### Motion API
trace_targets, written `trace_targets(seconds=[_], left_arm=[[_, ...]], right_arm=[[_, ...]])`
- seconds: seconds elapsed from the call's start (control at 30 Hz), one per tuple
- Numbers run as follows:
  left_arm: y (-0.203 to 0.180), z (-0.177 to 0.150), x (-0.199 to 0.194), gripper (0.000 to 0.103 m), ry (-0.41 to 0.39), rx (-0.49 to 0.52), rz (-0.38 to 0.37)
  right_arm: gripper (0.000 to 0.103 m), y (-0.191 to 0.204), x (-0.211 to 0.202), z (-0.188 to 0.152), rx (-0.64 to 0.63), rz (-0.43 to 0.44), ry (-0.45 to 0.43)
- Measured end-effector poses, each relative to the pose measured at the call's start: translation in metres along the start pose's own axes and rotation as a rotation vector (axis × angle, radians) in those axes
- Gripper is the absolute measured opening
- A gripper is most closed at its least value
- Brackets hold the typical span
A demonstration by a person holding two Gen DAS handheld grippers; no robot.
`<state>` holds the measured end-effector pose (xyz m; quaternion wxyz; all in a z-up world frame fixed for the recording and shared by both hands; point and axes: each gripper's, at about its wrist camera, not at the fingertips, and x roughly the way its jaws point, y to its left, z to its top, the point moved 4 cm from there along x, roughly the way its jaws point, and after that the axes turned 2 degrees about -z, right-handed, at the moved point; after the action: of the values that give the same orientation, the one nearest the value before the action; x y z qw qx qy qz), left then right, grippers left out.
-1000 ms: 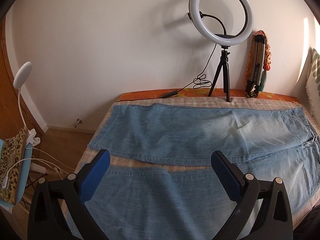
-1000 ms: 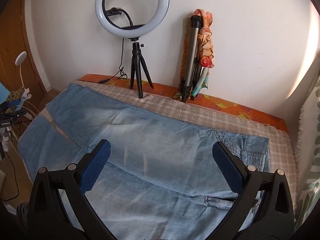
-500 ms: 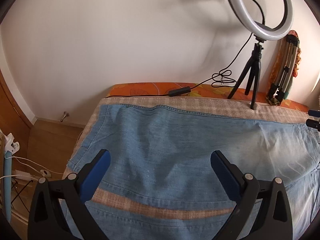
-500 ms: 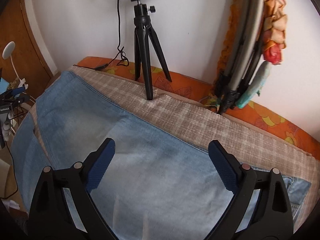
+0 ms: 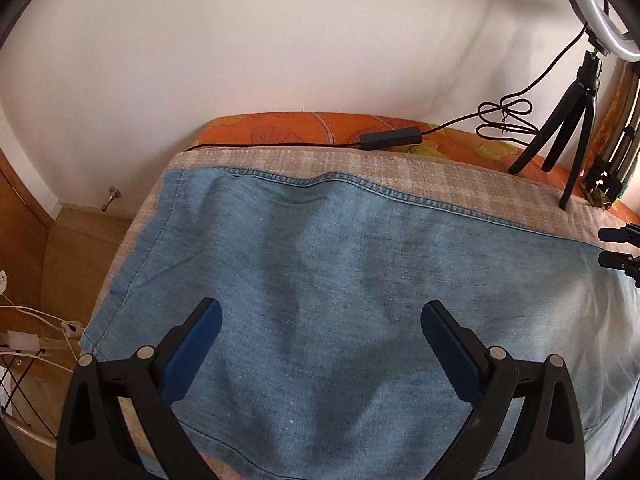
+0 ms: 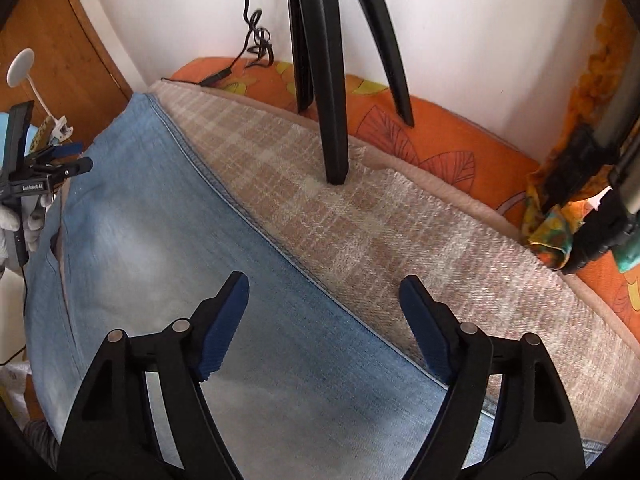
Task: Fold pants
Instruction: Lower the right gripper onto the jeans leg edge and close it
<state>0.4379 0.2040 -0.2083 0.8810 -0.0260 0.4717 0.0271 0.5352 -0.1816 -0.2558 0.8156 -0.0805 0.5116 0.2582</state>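
Note:
Light blue jeans (image 5: pixel 328 280) lie flat on a bed with a beige plaid cover (image 5: pixel 400 168). In the left wrist view the far leg fills the middle, its hem at the left. My left gripper (image 5: pixel 320 320) is open and empty, low over that leg near the hem end. My right gripper (image 6: pixel 324 308) is open and empty, over the far outer seam of the jeans (image 6: pixel 180 240), one finger over denim, the other over the plaid cover (image 6: pixel 400 220). Each gripper shows at the edge of the other's view, the right one (image 5: pixel 620 248) and the left one (image 6: pixel 44 168).
A ring light tripod (image 6: pixel 332 80) stands on the cover just beyond the right gripper. Its cable and control box (image 5: pixel 390 138) lie on the orange sheet (image 5: pixel 300 128) by the wall. A folded tripod with a colourful cloth (image 6: pixel 580 200) leans at the right. Floor and cables (image 5: pixel 36 340) are left of the bed.
Both grippers have moved forward and down toward the far leg of the jeans. The near leg has dropped out of the left view. Both stay open.

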Motion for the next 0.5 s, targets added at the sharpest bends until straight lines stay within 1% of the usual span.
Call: trace_targets(seconds=[0.07,0.1,0.13,0.17,0.2,0.23,0.3,0.37,0.5], left_arm=[[0.002,0.0,0.007,0.101,0.006,-0.003,0.001],[0.003,-0.001,0.009,0.101,0.008,-0.005,0.003],[0.003,-0.001,0.01,0.101,0.01,-0.01,0.006],[0.004,-0.001,0.012,0.101,0.011,-0.016,0.006],[0.006,-0.001,0.013,0.101,0.014,-0.024,0.008],[0.008,-0.001,0.014,0.101,0.018,-0.035,0.009],[0.012,0.0,0.016,0.101,0.03,-0.068,-0.001],[0.018,0.003,0.016,0.101,0.034,-0.11,-0.011],[0.029,0.018,0.009,0.101,0.01,-0.185,-0.039]], right_arm=[[0.081,0.006,0.003,0.0,-0.025,-0.016,0.0],[0.076,0.009,0.003,-0.001,-0.041,-0.023,0.002],[0.063,0.014,0.002,-0.001,-0.058,-0.024,0.003],[0.055,0.017,0.0,-0.002,-0.071,-0.026,0.001],[0.039,0.021,0.0,-0.003,-0.079,-0.02,-0.001],[0.025,0.024,0.0,-0.002,-0.08,-0.021,-0.001],[0.014,0.03,-0.001,-0.003,-0.089,-0.043,0.002],[0.011,0.038,-0.009,-0.005,-0.105,-0.052,-0.013],[0.009,0.053,-0.042,-0.008,-0.118,-0.05,-0.102]])
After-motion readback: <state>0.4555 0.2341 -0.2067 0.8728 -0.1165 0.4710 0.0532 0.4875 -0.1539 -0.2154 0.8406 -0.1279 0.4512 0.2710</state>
